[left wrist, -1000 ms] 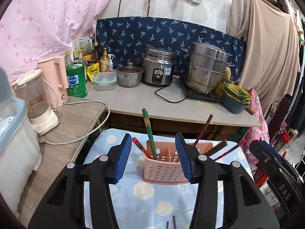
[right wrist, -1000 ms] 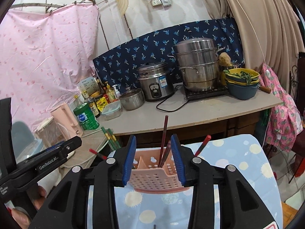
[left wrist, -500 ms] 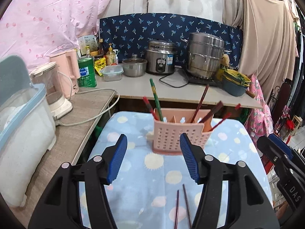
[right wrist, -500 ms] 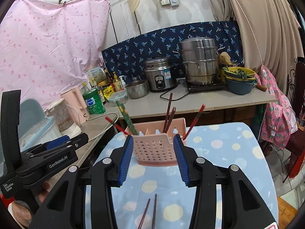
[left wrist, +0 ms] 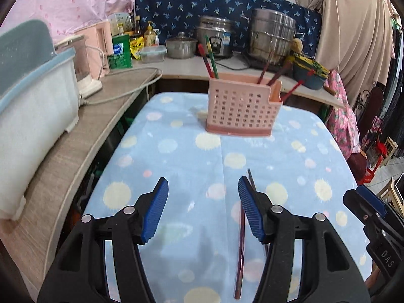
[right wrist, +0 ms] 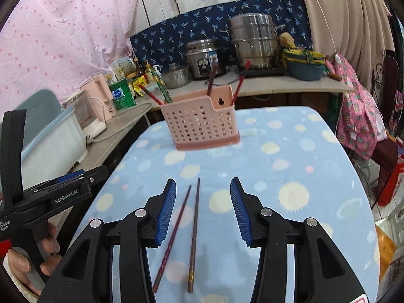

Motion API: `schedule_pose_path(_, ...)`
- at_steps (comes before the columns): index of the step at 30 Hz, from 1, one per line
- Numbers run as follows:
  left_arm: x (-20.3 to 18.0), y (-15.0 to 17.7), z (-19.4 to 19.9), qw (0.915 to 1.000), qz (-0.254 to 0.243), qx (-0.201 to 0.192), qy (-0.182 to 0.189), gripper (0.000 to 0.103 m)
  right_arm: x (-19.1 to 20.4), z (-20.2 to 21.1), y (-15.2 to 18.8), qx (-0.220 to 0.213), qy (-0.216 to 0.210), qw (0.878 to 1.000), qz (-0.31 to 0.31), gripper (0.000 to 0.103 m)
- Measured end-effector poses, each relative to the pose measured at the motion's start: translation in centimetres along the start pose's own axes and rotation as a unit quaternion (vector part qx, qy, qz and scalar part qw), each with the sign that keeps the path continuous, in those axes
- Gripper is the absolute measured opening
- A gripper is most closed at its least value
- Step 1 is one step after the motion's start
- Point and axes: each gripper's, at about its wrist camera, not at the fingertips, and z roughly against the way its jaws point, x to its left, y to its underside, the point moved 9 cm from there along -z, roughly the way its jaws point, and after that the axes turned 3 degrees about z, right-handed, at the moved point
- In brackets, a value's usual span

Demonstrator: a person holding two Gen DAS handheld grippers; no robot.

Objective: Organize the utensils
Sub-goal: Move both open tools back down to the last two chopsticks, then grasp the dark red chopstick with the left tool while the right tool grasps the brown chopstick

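Both our grippers have drawn back from the pink perforated plastic utensil caddy (right wrist: 202, 123); our right gripper (right wrist: 202, 208) gapes empty over two dark-red chopsticks (right wrist: 193, 234) on the blue dotted cloth (right wrist: 290, 166), ready to pick; left gripper (left wrist: 202, 209) likewise wide, holding nothing.

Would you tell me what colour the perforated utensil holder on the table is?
The utensil holder is pale pink, clearest in the right wrist view.
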Motion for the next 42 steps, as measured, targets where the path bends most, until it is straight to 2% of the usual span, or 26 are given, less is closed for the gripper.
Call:
schedule_pose_path(9,-0.1,7.0,-0.8,0.999,-0.015,0.042,-0.004,0.055,-0.3,0.1,6.7,0.041,0.016,0.999,0.013,0.044)
schedule_pose_path(16,-0.9,11.7,-1.5,0.996,-0.037,0.081,0.001,0.055,0.0,-1.2,11.4,0.085,0.01,0.996,0.012,0.044)
schedule_pose_path(19,-1.0,13.0,-1.7,0.9949,-0.049,0.088,-0.005,0.056,0.3,-2.1,12.6,0.099,0.006,0.995,0.014,0.044)
schedule_pose_path(23,-0.9,14.0,-1.9,0.9939,-0.053,0.096,-0.008,0.063,1.3,-3.4,13.9,0.115,-0.002,0.993,0.023,0.044)
schedule_pose_path(26,-0.5,14.3,-2.1,0.9935,-0.054,0.1,-0.013,0.063,2.0,-4.1,14.3,0.123,-0.004,0.992,0.031,0.043)
schedule_pose_path(30,-0.2,14.6,-2.1,0.9932,-0.052,0.104,-0.014,0.064,2.4,-5.1,14.6,0.13,-0.006,0.991,0.037,0.039)
schedule_pose_path(36,-0.3,14.6,-2.1,0.9929,-0.053,0.105,-0.011,0.065,2.6,-6.0,15.1,0.135,0.002,0.99,0.05,0.021)
schedule_pose_path(39,-0.6,14.7,-2.2,0.9927,-0.056,0.107,-0.009,0.066,2.2,-6.0,15.1,0.134,0.011,0.989,0.056,0.01)
schedule_pose_path(42,-0.9,14.9,-2.3,0.9924,-0.057,0.109,-0.006,0.066,1.5,-5.8,15.1,0.134,0.011,0.99,0.046,0.007)
